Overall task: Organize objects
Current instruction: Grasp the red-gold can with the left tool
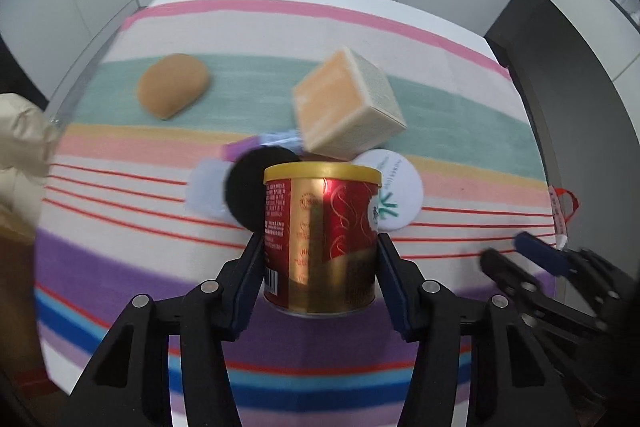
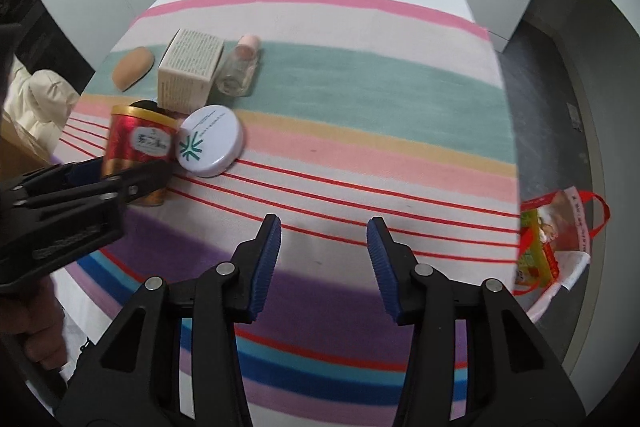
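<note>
An upright red can with a gold lid (image 1: 320, 227) (image 2: 140, 143) stands between the fingers of my left gripper (image 1: 320, 239) (image 2: 128, 167), whose pads press on both its sides. Right behind the can lie a black round disc (image 1: 248, 183) and a white round tin with a green mark (image 1: 394, 187) (image 2: 210, 141). Farther back are a cream box (image 1: 348, 107) (image 2: 190, 69), a brown oval sponge (image 1: 172, 85) (image 2: 132, 69) and a glass bottle with a pink cap (image 2: 238, 67). My right gripper (image 2: 324, 223) (image 1: 504, 249) hangs open over the striped cloth, with nothing between its fingers.
The striped cloth (image 2: 360, 99) covers the whole table. A red-handled bag of packets (image 2: 556, 239) sits off the table's right edge. A cream padded sleeve (image 1: 24, 139) and a cardboard box (image 2: 16, 147) are at the left edge. White cabinets stand behind.
</note>
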The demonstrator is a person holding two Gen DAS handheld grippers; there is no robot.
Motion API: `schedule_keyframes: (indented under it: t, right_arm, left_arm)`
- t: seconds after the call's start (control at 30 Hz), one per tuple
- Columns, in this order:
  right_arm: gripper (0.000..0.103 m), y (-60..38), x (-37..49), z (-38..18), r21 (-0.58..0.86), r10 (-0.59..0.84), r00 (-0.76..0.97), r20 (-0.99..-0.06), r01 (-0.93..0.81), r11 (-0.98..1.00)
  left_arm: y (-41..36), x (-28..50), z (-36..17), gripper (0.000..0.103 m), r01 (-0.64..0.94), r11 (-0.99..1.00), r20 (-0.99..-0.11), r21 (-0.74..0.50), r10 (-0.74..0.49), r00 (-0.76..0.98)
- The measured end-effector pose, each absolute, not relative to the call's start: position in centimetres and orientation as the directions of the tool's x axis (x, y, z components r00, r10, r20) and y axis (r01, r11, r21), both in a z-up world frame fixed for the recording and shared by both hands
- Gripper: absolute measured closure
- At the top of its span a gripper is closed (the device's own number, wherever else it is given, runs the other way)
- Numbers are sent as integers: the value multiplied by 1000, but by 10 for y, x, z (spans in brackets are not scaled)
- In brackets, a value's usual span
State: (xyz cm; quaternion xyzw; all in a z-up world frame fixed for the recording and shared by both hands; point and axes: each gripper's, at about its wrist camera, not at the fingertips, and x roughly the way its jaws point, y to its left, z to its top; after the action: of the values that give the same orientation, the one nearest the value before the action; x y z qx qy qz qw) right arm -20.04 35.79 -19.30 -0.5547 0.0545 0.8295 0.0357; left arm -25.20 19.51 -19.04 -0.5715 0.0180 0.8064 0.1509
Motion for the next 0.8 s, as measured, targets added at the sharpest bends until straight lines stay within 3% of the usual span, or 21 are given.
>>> schedule_keyframes:
  t: [0.1, 0.17, 0.23, 0.3, 0.53, 0.57, 0.63, 0.8]
  right_arm:
    - [56, 344, -213, -203, 70, -30, -375, -927, -93, -993]
    - [46, 334, -221, -207, 80, -44, -382, -923, -78, -994]
    - [27, 321, -231, -210, 87, -57, -397, -916, -59, -994]
    - [22, 311, -239, -211, 91, -63, -407, -911, -48, -995]
    - [20, 279, -272, -225, 34, -23, -397, -917, -19, -999]
    - [23, 276, -275, -226, 19, -11, -398, -917, -16, -1000]
    - [43, 272, -277, -224, -4, 2, -407, -913, 3, -1000]
    - [43, 275, -269, -214, 19, -11, -370, -929, -20, -1000]
  left_arm:
    - [178, -247, -175, 49, -269, -956, -923, -120, 207, -325]
    - [164, -248, -173, 49, -263, -960, -928, -94, 180, -327]
    - [152, -250, -172, 49, -254, -964, -929, -74, 159, -334]
    - [139, -252, -172, 49, -236, -970, -929, -58, 139, -343]
    - [121, -250, -177, 49, -220, -973, -937, -66, 137, -322]
    - [121, -248, -177, 49, -221, -973, -937, -67, 138, -321]
    - [121, -246, -176, 49, -227, -971, -938, -71, 143, -317]
    - [131, -238, -171, 49, -261, -963, -936, -64, 149, -320]
